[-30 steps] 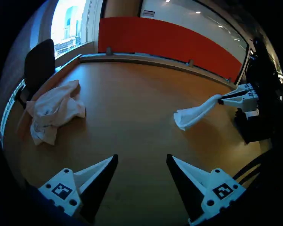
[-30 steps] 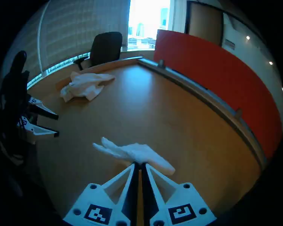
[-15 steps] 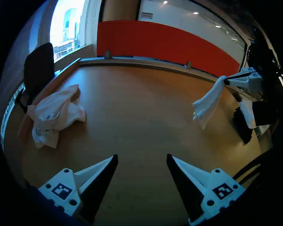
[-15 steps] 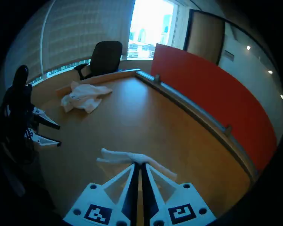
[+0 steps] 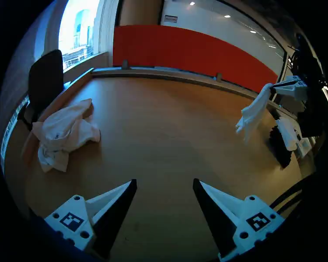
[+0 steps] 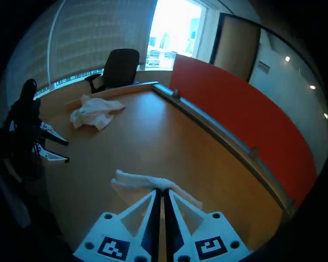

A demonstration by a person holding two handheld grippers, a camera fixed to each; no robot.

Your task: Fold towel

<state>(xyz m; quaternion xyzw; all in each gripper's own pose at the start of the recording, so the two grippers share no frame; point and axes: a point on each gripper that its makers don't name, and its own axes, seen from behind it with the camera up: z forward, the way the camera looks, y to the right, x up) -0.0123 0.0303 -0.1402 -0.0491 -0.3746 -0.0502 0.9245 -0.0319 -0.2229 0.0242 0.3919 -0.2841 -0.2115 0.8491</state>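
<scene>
one towel (image 5: 253, 111) hanging, corner hidden in right gripper (image 6: 161, 191)

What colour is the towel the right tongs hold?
The towel is plain white; left gripper view shows it best.

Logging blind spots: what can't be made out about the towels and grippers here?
Right gripper view: the right gripper covers the held towel where it is pinched; grip depth unclear.
Left gripper view: that towel hangs bunched, far off; corners too small.
Both views: folds hide whether the crumpled pile is one towel or several.
Left gripper view, right edge: dark objects too dim to identify.
</scene>
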